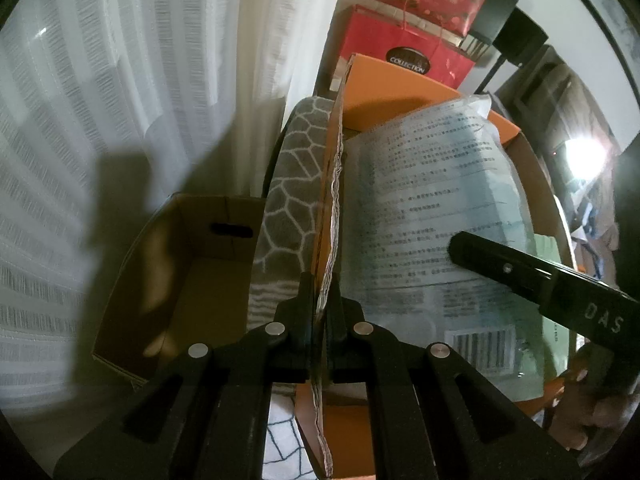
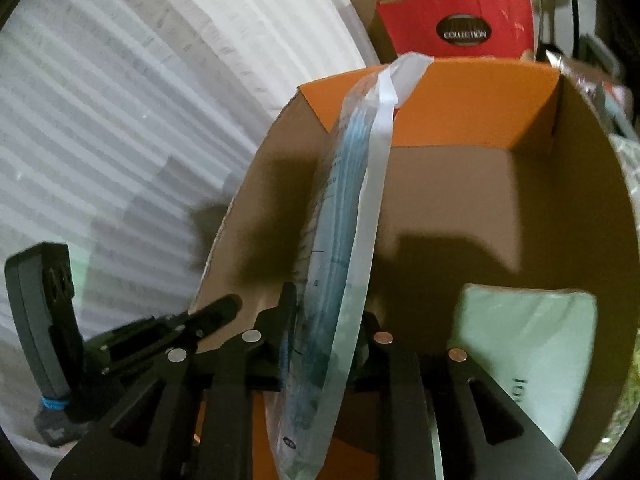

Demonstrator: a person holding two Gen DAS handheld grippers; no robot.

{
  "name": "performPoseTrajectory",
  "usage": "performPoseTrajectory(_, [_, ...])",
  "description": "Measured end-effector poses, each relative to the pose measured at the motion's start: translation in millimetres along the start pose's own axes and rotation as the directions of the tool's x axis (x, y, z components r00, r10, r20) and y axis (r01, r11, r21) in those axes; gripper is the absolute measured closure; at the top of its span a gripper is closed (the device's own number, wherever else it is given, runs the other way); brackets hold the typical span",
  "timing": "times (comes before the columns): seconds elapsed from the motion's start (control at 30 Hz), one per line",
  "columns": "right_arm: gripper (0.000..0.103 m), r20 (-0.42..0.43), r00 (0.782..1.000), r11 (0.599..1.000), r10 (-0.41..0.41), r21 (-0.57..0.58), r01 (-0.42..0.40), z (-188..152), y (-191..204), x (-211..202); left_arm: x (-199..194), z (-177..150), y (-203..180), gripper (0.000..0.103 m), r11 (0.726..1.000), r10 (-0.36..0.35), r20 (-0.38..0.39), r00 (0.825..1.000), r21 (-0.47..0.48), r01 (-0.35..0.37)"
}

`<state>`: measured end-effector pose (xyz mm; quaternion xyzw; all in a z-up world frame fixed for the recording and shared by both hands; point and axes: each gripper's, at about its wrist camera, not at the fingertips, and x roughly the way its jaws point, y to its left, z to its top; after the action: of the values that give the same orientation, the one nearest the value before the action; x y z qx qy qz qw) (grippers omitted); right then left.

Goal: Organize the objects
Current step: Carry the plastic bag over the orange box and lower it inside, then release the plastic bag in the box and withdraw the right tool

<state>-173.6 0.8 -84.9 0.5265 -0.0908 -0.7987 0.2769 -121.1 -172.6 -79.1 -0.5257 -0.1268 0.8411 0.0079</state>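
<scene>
- Left gripper (image 1: 325,312), at 6 o'clock in its own view, is clenched on the box (image 1: 420,92) wall.
- Right gripper (image 2: 326,320) has the mask pack (image 2: 352,200) between its jaws; whether the pads still press, I cannot tell.
- The pack stands edge-on inside the box, running toward 12 o'clock.
- A green packet (image 2: 528,344) lies at 4 o'clock.

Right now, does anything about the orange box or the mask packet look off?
The orange box's side flap has a ragged, torn edge where the left hand-held gripper pinches it. The mask packet stands on edge, poking above the rim.
</scene>
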Motion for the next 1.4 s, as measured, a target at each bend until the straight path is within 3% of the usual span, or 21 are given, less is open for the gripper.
performPoseTrajectory(0.17, [0.056, 0.008, 1.0, 0.999, -0.024, -0.027, 0.024, 2.9, 9.6, -9.2, 0.0, -0.1, -0.4, 0.099, 1.0, -0.001, -0.001, 1.0, 0.0, 0.001])
performPoseTrajectory(0.7, [0.045, 0.093, 0.995, 0.996, -0.031, -0.085, 0.039, 5.2, -5.3, -85.7, 0.6, 1.9, 4.6, 0.099, 1.0, 0.003, -0.003, 1.0, 0.001, -0.003])
performPoseTrajectory(0.97, [0.036, 0.135, 0.986, 0.993, -0.098, -0.053, 0.106, 5.9, -37.4, -118.7, 1.0, 2.3, 4.9, 0.099, 1.0, 0.005, -0.003, 1.0, 0.002, -0.005])
performPoseTrajectory(1.1, [0.023, 0.143, 0.98, 0.99, -0.135, -0.018, 0.139, 3.0, -60.9, -129.1, 1.5, 2.7, 4.9, 0.099, 1.0, 0.005, -0.002, 1.0, 0.001, -0.005])
performPoseTrajectory(1.4, [0.017, 0.149, 0.956, 0.968, -0.251, 0.045, 0.247, -9.1, -114.4, -148.4, 1.7, 2.5, 5.5, 0.099, 1.0, 0.006, -0.002, 1.0, 0.002, -0.006])
